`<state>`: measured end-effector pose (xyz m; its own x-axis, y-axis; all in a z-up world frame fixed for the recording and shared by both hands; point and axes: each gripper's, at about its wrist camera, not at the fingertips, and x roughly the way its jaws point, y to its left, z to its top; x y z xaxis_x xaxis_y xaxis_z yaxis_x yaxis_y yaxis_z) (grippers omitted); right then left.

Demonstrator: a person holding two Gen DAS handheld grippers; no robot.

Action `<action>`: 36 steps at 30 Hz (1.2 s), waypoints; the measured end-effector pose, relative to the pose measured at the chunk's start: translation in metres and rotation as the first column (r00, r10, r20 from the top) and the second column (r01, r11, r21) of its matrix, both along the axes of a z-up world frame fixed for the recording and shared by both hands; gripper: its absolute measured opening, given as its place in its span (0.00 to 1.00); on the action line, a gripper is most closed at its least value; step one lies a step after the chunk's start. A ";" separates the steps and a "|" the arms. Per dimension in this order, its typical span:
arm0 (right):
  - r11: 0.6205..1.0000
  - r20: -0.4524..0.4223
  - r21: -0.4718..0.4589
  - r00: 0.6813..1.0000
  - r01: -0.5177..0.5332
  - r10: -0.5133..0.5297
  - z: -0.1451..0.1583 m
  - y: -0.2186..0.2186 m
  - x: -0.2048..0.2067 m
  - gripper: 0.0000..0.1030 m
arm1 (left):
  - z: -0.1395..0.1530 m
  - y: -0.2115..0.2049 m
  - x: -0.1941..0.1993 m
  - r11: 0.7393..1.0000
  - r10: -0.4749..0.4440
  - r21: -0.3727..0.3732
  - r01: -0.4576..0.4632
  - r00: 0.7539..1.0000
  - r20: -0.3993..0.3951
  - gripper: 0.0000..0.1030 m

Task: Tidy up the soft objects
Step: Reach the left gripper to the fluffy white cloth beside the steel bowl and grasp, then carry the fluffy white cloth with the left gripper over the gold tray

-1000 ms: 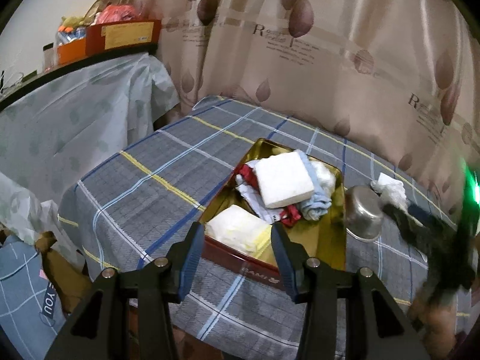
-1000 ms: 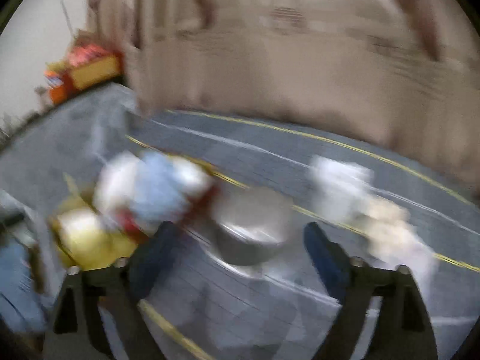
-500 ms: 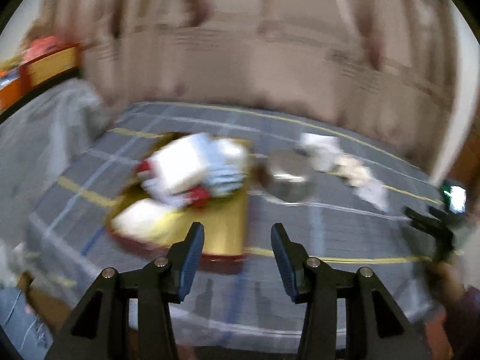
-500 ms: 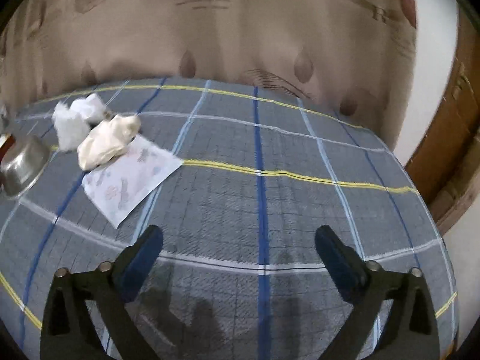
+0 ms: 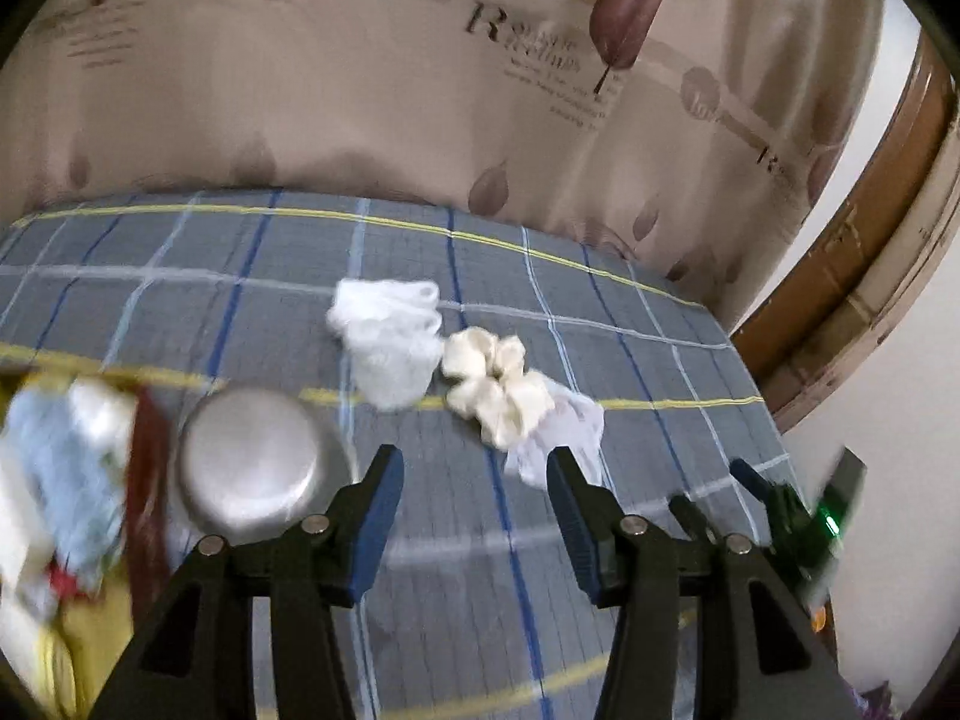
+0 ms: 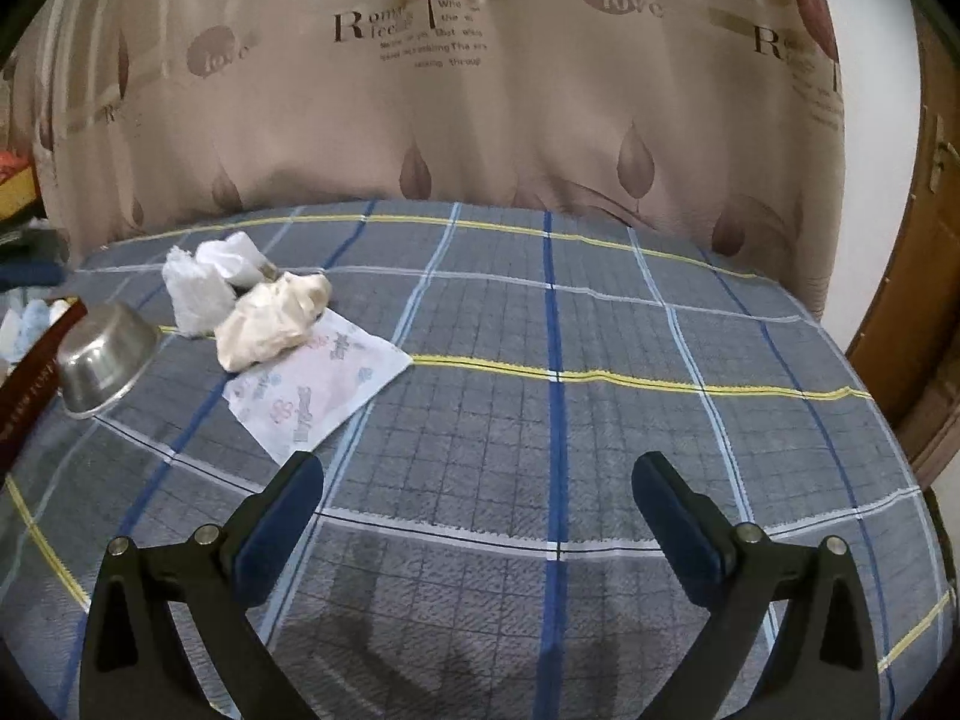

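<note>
Only the left wrist view shows the right gripper [image 5: 780, 492], low at its right edge; the right view alone shows the printed cloth [image 6: 318, 384] spread flat. Both the left gripper [image 5: 474, 480], whose jaws have just been opening, and the right one gape empty over the checked blanket [image 6: 600, 420], the cream scrunchie [image 5: 498, 390] just ahead of the left one, a curtain [image 6: 480, 120] behind.

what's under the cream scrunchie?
The cream scrunchie lies on one corner of a printed white cloth spread on the plaid tablecloth. The covered corner can't be seen, nor anything else beneath it.
</note>
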<state>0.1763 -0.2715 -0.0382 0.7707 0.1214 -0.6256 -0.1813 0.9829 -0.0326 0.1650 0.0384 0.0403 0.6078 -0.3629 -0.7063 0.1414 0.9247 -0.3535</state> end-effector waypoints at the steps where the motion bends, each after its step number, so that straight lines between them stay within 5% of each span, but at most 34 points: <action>1: 1.000 0.005 0.005 1.000 -0.006 0.006 0.001 0.000 -0.001 0.99 | -0.002 -0.004 0.015 1.000 -0.019 0.003 0.019 1.000 -0.011 0.49; 6: 0.999 0.029 0.032 0.999 -0.015 0.014 0.005 -0.002 -0.005 0.99 | -0.023 -0.005 0.074 1.000 0.003 0.010 -0.002 0.996 -0.084 0.49; 10: 0.999 0.045 0.042 0.999 -0.019 0.017 0.006 -0.003 -0.008 0.99 | -0.041 0.010 0.106 0.997 0.028 -0.066 -0.039 0.986 -0.163 0.49; 18: 0.998 0.059 0.052 0.998 -0.020 0.017 0.008 -0.005 -0.010 0.99 | -0.064 0.024 0.132 0.993 0.073 -0.077 -0.093 0.970 -0.231 0.49; 24: 0.998 0.065 0.060 0.998 -0.017 0.013 0.009 -0.006 -0.010 0.99 | -0.081 0.010 0.141 0.996 0.077 -0.019 -0.085 0.960 -0.269 0.48; 26: 0.998 0.064 0.063 0.998 -0.014 0.010 0.009 -0.007 -0.009 1.00 | -0.080 0.007 0.137 0.996 0.089 0.014 -0.088 0.966 -0.245 0.29; 28: 0.998 0.062 0.068 0.998 -0.009 0.005 0.009 -0.008 -0.008 1.00 | -0.076 0.003 0.130 0.996 0.091 0.036 -0.085 0.969 -0.229 0.23; 36: 0.997 0.057 0.072 0.998 -0.003 -0.001 0.009 -0.010 -0.007 1.00 | -0.038 -0.014 0.044 0.997 0.071 0.009 -0.071 0.993 -0.093 0.22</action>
<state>0.1698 -0.2812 -0.0293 0.8047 0.1651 -0.5703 -0.1818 0.9829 0.0281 0.2092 0.0243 0.0025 0.5633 -0.3174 -0.7628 0.0421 0.9331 -0.3571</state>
